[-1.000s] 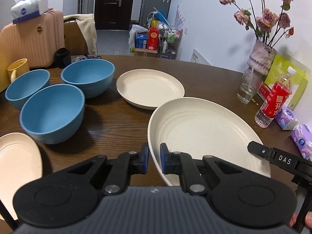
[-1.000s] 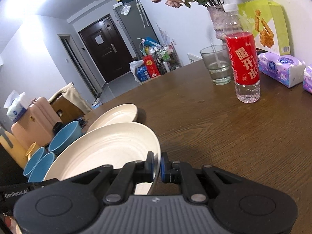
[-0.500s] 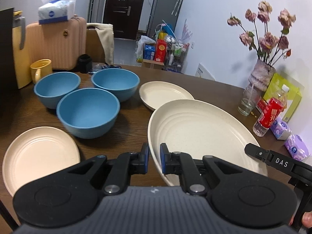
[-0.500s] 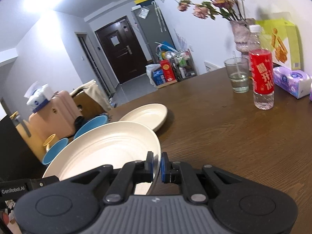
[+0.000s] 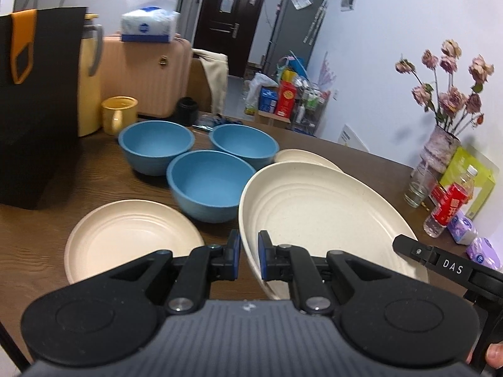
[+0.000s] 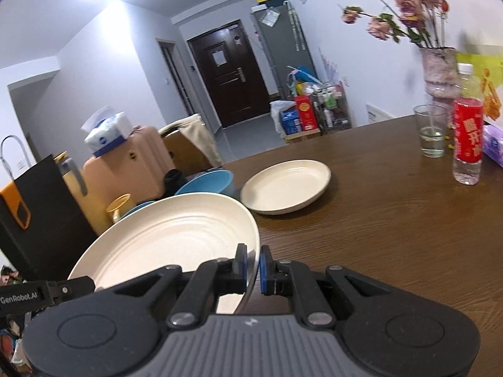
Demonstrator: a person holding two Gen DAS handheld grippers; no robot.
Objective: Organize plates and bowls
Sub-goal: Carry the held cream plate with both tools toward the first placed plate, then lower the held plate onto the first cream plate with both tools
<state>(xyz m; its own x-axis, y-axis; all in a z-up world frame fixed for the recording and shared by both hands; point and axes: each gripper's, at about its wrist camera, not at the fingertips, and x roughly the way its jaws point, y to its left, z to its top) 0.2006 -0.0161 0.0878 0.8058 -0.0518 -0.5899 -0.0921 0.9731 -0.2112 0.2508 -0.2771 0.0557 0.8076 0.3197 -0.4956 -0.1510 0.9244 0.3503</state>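
The large cream plate (image 5: 317,216) is held above the worktop (image 6: 393,220), its opposite rims pinched by the left gripper (image 5: 249,259) and right gripper (image 6: 252,267) fingers, beside three blue bowls (image 5: 204,185).

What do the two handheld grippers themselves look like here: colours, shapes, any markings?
Both the left gripper and right gripper share one design: black linkage arms with silver pivot screws, blue fingertip pads, round black discs, and a ribbed grey body. White lettering reads "DAS" and "GenRobot.AI". No cables show.
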